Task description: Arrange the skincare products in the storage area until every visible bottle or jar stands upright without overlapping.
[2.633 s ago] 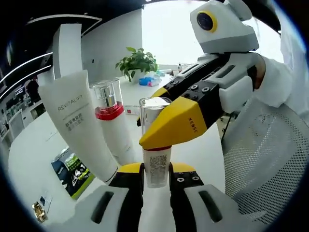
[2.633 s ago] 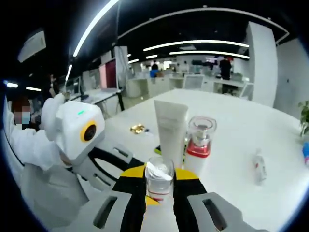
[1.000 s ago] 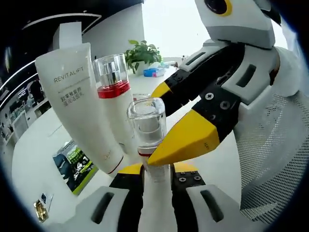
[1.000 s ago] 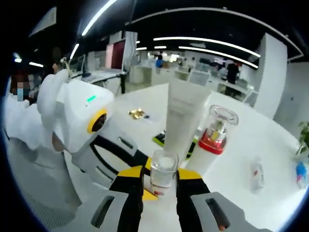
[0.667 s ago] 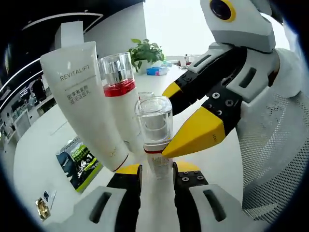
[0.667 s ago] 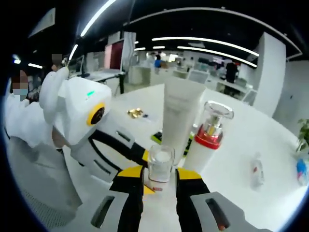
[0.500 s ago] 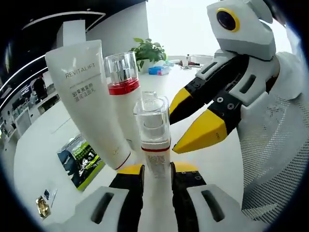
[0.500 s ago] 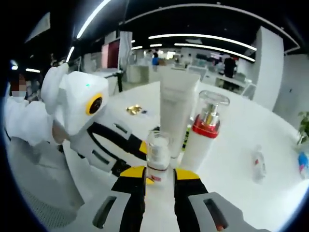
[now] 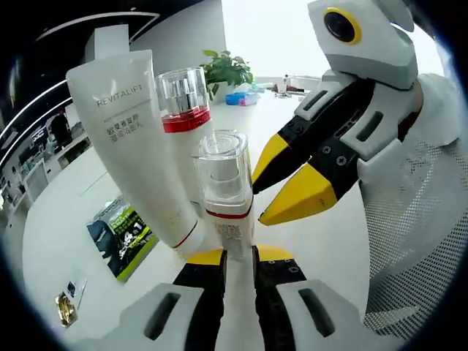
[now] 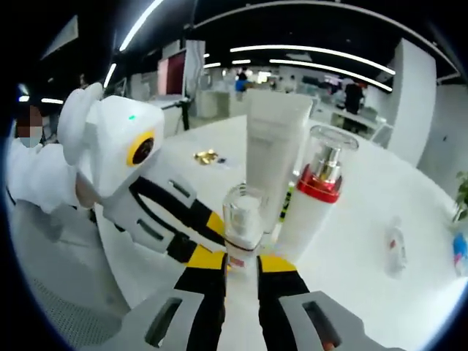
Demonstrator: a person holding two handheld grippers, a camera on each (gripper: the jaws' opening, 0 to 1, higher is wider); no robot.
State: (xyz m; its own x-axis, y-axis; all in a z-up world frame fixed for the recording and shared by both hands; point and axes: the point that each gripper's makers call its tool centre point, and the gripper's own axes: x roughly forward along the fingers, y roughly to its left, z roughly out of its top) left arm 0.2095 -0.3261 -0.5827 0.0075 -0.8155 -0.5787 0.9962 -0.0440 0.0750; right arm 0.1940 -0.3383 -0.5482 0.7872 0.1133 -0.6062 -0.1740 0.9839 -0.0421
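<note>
A small white pump bottle (image 9: pixel 225 201) with a clear cap and a red band stands between the jaws of my left gripper (image 9: pixel 239 257), which is shut on its lower body. My right gripper (image 9: pixel 257 202) comes in from the right, its yellow tips just beside the bottle and slightly apart. In the right gripper view the same small bottle (image 10: pixel 243 223) rises just beyond my right gripper (image 10: pixel 241 263), with the left gripper (image 10: pixel 213 238) reaching it from the left. Behind it stand a white Revitalift tube (image 9: pixel 135 139) (image 10: pixel 272 146) and a taller red-banded pump bottle (image 9: pixel 186 139) (image 10: pixel 314 197), both upright.
A green leaflet (image 9: pixel 121 238) lies on the white table (image 10: pixel 358 219) by the tube. There are a small gold item (image 10: pixel 207 156), a little bottle lying flat (image 10: pixel 395 252), and a potted plant (image 9: pixel 227 69) further off. A person's white sleeve (image 10: pixel 40 190) is behind the left gripper.
My right gripper let go of the small bottle and drew back a little, its jaws now narrower. The left gripper keeps hold of the bottle, which stands closer to the tube.
</note>
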